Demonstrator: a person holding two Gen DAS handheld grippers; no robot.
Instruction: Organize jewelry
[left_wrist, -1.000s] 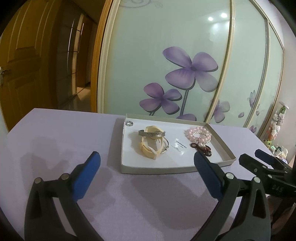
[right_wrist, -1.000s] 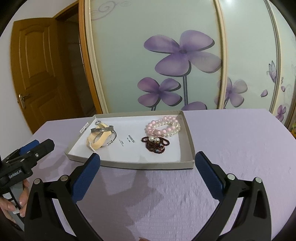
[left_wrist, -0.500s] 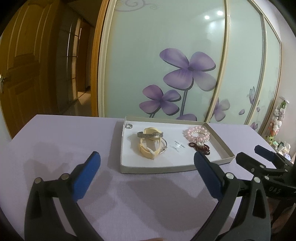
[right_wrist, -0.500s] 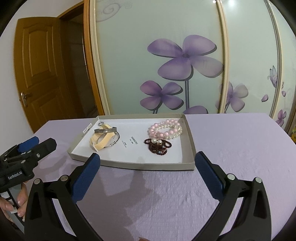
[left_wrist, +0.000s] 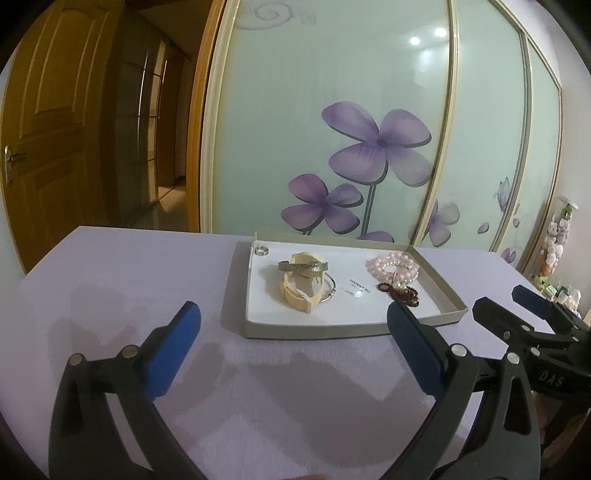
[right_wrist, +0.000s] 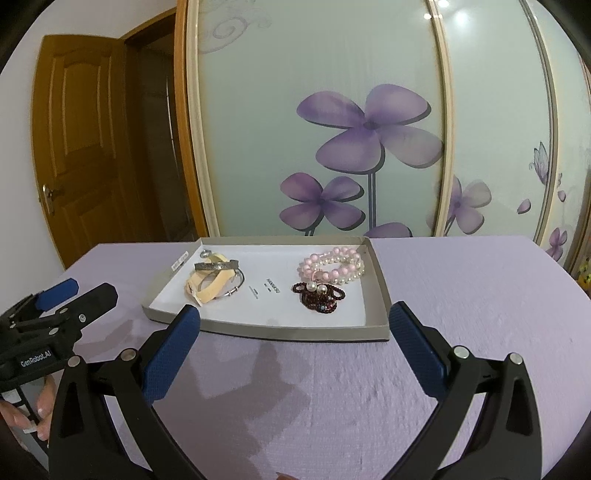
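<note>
Both jaws spread wide, nothing held: left gripper (left_wrist: 291, 325) and right gripper (right_wrist: 295, 328) hover short of the tray (right_wrist: 258, 326) at 12 o'clock. Jewelry all inside it: pink bead bracelet (right_wrist: 334, 266) and dark beads (right_wrist: 319, 297) right, cream band (right_wrist: 210, 282) left. Looks finished or barely begun; any pick must clear the tray's near wall, with bare cloth (right_wrist: 461, 295) open from 3 to 9 o'clock.

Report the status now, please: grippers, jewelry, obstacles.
Left gripper and right gripper open, empty, short of shallow grey cardboard tray. Pink pearl bracelet, dark red bead string untouched inside. Path clear.
</note>
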